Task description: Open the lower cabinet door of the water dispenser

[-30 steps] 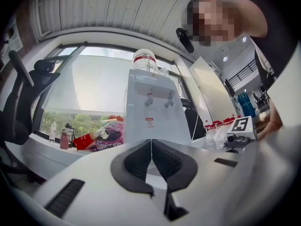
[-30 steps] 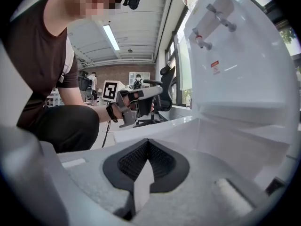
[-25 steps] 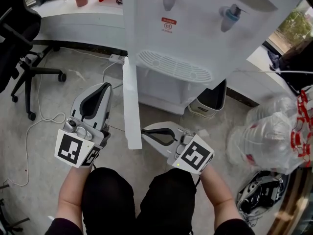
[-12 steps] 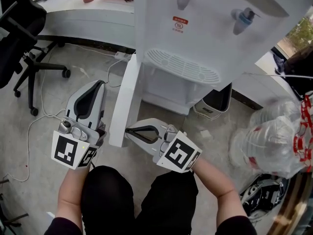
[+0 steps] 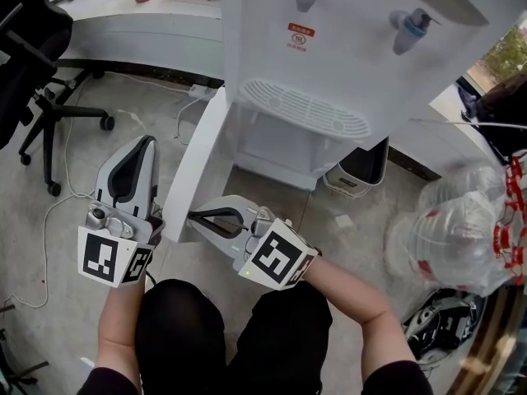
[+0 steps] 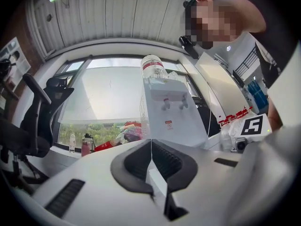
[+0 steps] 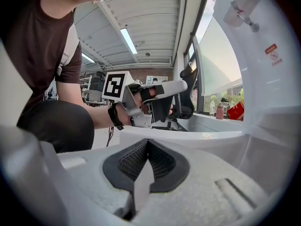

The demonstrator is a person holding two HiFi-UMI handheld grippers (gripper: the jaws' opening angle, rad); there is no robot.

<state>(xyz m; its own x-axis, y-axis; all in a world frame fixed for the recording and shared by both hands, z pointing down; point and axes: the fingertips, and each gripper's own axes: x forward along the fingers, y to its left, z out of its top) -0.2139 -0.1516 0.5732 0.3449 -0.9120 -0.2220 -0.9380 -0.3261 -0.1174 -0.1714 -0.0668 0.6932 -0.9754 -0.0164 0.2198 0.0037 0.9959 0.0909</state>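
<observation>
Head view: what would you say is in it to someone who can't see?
Seen from above, a white water dispenser has its lower door wide open, with the shut right gripper at the door's inner side. The shut left gripper is just beside the door's outer side.

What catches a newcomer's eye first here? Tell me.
The white water dispenser fills the head view's top, its lower door swung open to the left. Below, the shut right gripper points at that door's inner face, and the left gripper sits just outside it.
</observation>
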